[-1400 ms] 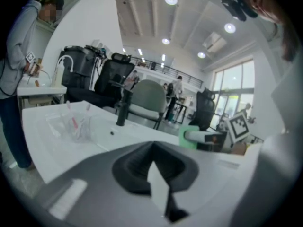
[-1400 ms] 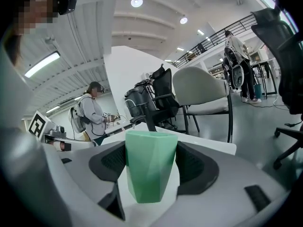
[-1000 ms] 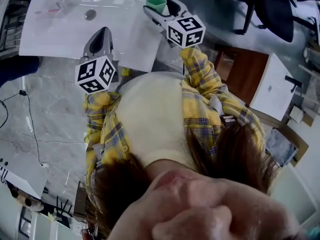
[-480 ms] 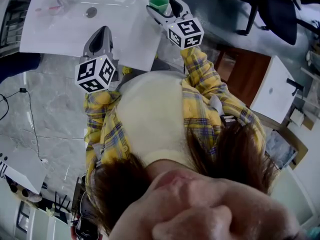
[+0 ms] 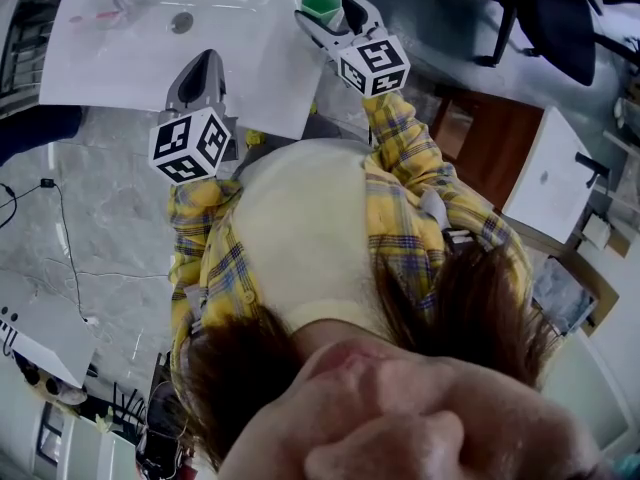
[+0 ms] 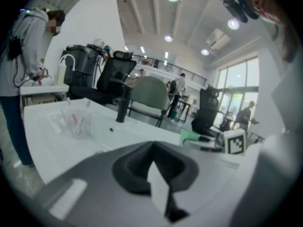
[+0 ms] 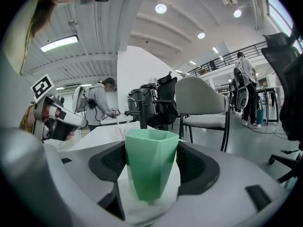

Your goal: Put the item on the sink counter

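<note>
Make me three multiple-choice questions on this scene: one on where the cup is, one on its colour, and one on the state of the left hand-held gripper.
1. Where is the cup?
A) in a drawer
B) between the jaws of the right hand-held gripper
C) on a shelf

2. What colour is the cup?
A) red
B) blue
C) green

3. The left hand-held gripper is:
A) shut and empty
B) shut on the cup
C) shut on a brush

Answers:
1 B: the right gripper view shows a jaw at each side of the cup.
2 C: the cup is plainly green in both views.
3 A: the left gripper view shows the jaws meeting with nothing between them.
</note>
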`<state>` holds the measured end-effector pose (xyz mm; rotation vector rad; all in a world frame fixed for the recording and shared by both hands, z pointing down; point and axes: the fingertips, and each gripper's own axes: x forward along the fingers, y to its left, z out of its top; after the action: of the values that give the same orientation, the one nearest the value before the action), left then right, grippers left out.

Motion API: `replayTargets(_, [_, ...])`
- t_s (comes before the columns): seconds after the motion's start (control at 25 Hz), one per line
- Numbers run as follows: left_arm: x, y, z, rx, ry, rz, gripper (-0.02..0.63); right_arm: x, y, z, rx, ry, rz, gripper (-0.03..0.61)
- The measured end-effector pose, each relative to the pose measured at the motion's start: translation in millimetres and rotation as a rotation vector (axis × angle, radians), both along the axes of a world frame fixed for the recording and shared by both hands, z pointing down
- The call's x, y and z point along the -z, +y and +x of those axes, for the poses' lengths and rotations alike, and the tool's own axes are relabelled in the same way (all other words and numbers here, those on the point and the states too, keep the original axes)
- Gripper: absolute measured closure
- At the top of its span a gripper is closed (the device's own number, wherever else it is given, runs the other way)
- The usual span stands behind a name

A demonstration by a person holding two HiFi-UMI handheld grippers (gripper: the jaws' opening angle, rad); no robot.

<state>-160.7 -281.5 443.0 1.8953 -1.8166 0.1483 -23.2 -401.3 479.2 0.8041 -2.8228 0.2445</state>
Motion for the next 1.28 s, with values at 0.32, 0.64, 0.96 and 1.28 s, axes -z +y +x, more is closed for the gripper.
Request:
replayTargets(0.32, [-0.4,-0.1,0.4,-0.02,0.002,0.002,0.607,-2.6,3.6,1.8,0.003,0.021,0.017,0.268])
replayTargets(0.64, [1.5,1.8,0.2,-0.034,0.012,0.01,0.607,-10.5,11.2,0.8,0.013,0.091,0.029,0.268])
replayTargets(0.96, [4.2,6.9,-1.1,-0.045,0.019,0.021,0.607,-4.8,12.6,2.7,-0.015,0.114,0.041,0.267])
replayTargets(1.28, [6.8,11.3,-5.2,-0.06,0.027,0.033,0.607,12.3,15.5,4.8,-0.057,0.117,0.075,0.267])
